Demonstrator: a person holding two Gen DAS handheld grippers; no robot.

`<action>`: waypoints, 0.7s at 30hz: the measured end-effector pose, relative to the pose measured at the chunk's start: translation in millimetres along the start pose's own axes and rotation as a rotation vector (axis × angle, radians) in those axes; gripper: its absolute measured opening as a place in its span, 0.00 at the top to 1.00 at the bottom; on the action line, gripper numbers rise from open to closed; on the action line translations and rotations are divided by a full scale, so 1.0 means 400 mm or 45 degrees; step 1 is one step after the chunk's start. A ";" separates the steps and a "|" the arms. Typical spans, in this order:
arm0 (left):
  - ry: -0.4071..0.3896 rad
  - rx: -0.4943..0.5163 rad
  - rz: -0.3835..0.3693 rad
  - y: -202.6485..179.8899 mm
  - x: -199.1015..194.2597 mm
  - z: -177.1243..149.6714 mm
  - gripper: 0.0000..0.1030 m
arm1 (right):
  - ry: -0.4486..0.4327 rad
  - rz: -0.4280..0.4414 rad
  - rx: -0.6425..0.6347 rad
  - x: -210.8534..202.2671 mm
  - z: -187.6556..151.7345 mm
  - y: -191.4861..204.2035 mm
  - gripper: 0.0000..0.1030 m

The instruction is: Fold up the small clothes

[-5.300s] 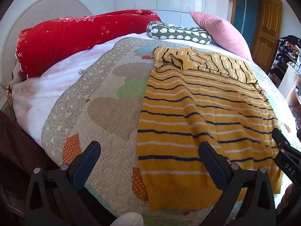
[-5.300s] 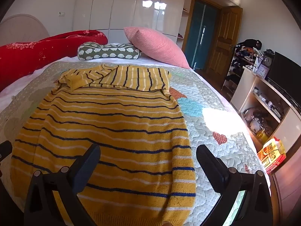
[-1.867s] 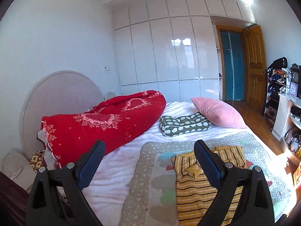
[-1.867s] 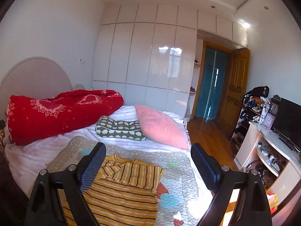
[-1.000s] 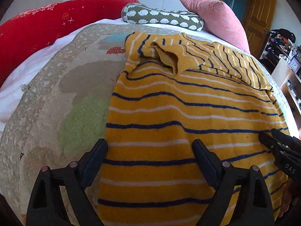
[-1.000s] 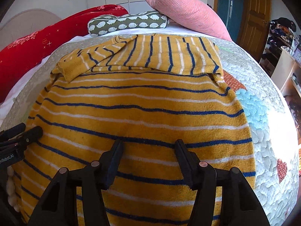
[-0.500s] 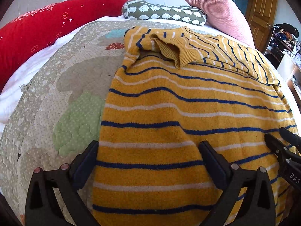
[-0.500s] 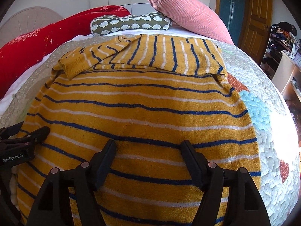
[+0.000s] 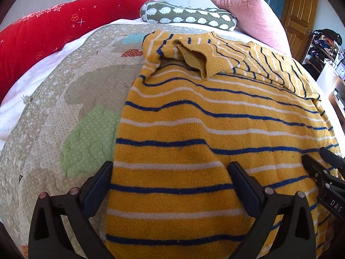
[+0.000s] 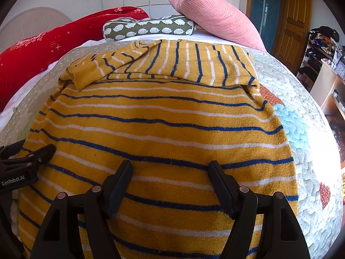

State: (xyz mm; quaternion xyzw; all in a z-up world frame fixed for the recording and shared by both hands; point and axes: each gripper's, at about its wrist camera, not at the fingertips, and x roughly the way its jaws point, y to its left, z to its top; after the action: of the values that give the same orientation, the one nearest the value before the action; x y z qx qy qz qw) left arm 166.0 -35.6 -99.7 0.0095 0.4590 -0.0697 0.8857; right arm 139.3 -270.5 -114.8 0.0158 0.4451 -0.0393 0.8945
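A yellow sweater with blue and white stripes (image 9: 215, 129) lies flat on the quilted bedspread (image 9: 71, 112), its sleeves folded across the far end. It also fills the right wrist view (image 10: 163, 120). My left gripper (image 9: 170, 172) is open, low over the sweater's near left part, its left finger by the sweater's left edge. My right gripper (image 10: 170, 172) is open, more narrowly, low over the near right part. Each gripper shows at the edge of the other's view: the right one (image 9: 323, 168), the left one (image 10: 32, 157).
A red duvet (image 9: 43, 43) lies at the far left of the bed. A green patterned bolster (image 9: 187, 15) and a pink pillow (image 9: 248, 10) sit at the head. A wooden door (image 10: 291, 21) and cluttered shelves (image 10: 323, 49) stand to the right.
Both grippers dropped from a raised view of the room to low over the sweater, then crept slightly forward. The right gripper's jaws widened a little in the last second.
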 end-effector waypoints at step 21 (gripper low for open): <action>-0.209 -0.126 -0.211 0.121 -0.082 0.097 0.07 | 0.041 0.114 -0.009 -0.074 0.146 0.036 0.23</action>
State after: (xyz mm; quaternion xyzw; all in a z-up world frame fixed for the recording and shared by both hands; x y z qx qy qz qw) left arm 185.2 12.8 -52.9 -0.0780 0.3870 -0.1203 0.9109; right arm 169.2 -258.1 -56.0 0.0331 0.4584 0.0027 0.8881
